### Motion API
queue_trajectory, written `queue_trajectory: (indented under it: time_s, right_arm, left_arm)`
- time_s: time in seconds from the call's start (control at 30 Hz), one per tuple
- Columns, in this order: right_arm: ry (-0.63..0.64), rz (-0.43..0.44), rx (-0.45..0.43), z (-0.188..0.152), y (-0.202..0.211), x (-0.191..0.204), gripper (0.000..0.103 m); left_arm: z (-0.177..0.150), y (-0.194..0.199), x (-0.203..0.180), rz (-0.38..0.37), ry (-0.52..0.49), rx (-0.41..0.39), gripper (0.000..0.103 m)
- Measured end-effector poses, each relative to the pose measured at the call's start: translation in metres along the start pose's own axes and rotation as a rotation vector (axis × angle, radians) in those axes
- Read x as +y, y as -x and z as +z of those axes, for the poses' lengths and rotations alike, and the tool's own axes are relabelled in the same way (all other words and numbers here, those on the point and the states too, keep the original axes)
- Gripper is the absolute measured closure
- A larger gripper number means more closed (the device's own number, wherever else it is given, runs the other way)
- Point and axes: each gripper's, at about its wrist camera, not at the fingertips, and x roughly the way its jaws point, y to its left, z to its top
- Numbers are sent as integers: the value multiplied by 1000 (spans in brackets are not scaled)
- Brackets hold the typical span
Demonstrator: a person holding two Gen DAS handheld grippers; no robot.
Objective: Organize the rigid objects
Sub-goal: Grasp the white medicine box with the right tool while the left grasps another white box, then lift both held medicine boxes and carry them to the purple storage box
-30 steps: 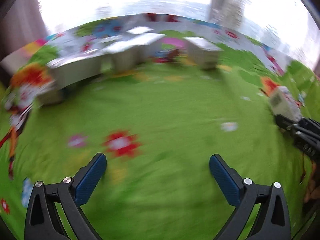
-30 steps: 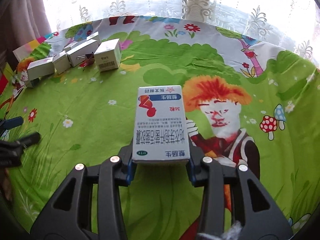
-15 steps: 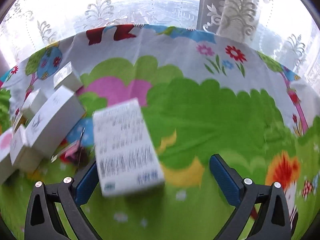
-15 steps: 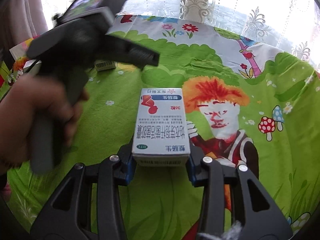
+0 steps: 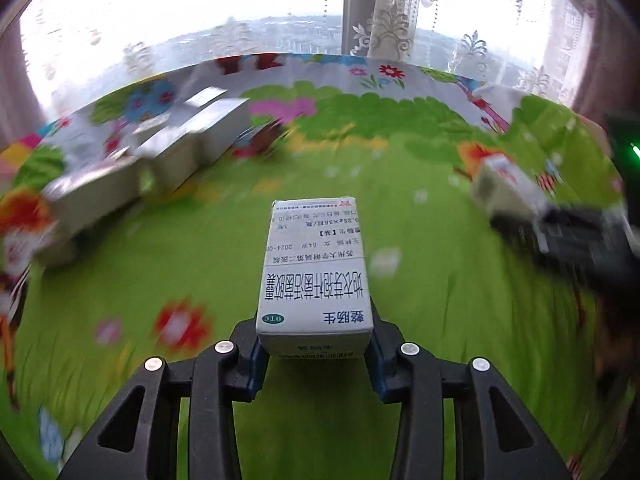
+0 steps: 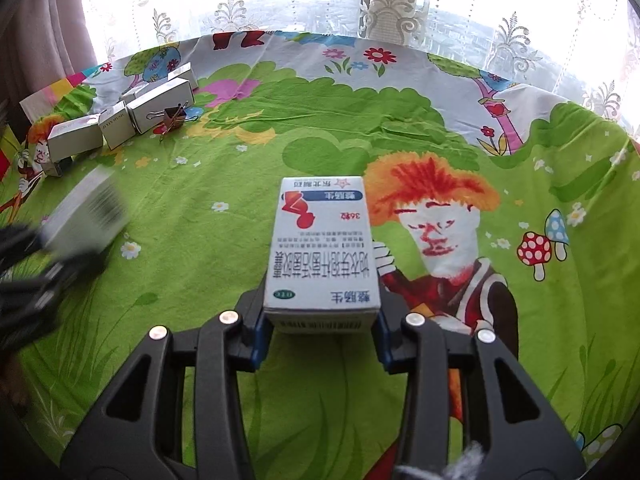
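Observation:
My left gripper (image 5: 316, 354) is shut on a white medicine box (image 5: 314, 272) with a printed label and holds it above the green cartoon cloth (image 5: 200, 264). My right gripper (image 6: 320, 326) is shut on a second white medicine box (image 6: 322, 248) with a red mark on top. Each gripper shows blurred in the other's view: the right gripper with its box at the right of the left wrist view (image 5: 516, 204), the left gripper with its box at the left of the right wrist view (image 6: 80, 220).
A row of several white boxes (image 6: 120, 124) lies at the far left of the cloth, with a binder clip (image 6: 174, 118) beside it. A window with a lace curtain (image 6: 388, 4) stands behind the cloth's far edge.
My left gripper was open, reached the box by the far row, closed on it, and has pulled back with it. My right gripper has held its box still.

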Motion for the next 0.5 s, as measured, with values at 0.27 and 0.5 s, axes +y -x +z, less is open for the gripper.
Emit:
queue_trajectory:
  time_s: [0.27, 0.5]
  right_arm:
    - [-2, 6, 0, 1, -1, 0, 58]
    - [-5, 10, 1, 1, -1, -1, 58]
  left_arm:
    - [-15, 5, 26, 51, 67, -1, 23]
    - [-12, 2, 13, 21, -22, -13, 26]
